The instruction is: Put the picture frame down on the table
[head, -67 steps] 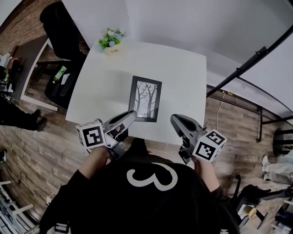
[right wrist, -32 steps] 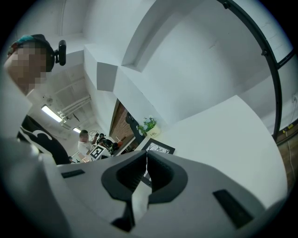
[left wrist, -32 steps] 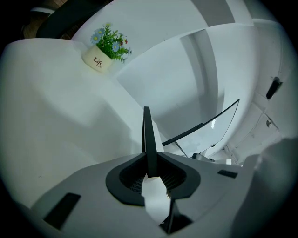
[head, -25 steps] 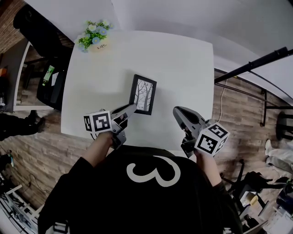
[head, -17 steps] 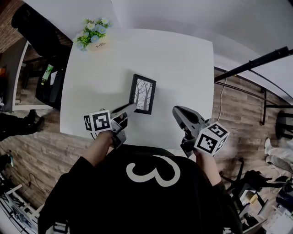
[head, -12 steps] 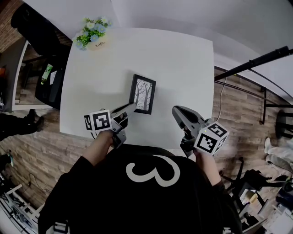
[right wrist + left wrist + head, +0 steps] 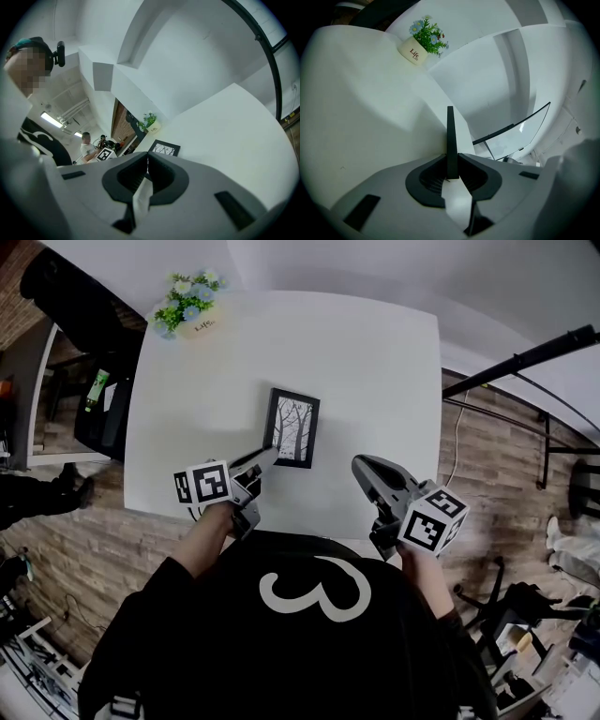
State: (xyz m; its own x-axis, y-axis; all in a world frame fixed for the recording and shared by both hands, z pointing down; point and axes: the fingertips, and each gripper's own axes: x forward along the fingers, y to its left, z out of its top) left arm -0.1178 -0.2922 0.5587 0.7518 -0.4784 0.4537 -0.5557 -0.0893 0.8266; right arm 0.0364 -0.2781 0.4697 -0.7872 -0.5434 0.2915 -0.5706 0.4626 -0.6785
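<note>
A black picture frame (image 7: 291, 427) with a tree print sits near the middle of the white table (image 7: 375, 371). My left gripper (image 7: 267, 457) is shut on its near left corner. In the left gripper view the picture frame (image 7: 450, 136) shows edge-on as a thin dark blade pinched between the pads of the left gripper (image 7: 451, 165). My right gripper (image 7: 361, 465) hangs over the table's near edge, right of the frame, shut and empty. In the right gripper view the picture frame (image 7: 164, 148) lies low on the tabletop beyond the right gripper (image 7: 147, 164).
A small pot of flowers (image 7: 192, 310) stands at the table's far left corner, also seen as the pot (image 7: 423, 40) in the left gripper view. A black stand's pole (image 7: 525, 357) crosses at the right. Dark furniture (image 7: 103, 418) stands left of the table.
Over the last second nothing has visibly moved: the left gripper keeps its hold on the frame's corner and the right gripper stays put. The head view has shifted slightly.
</note>
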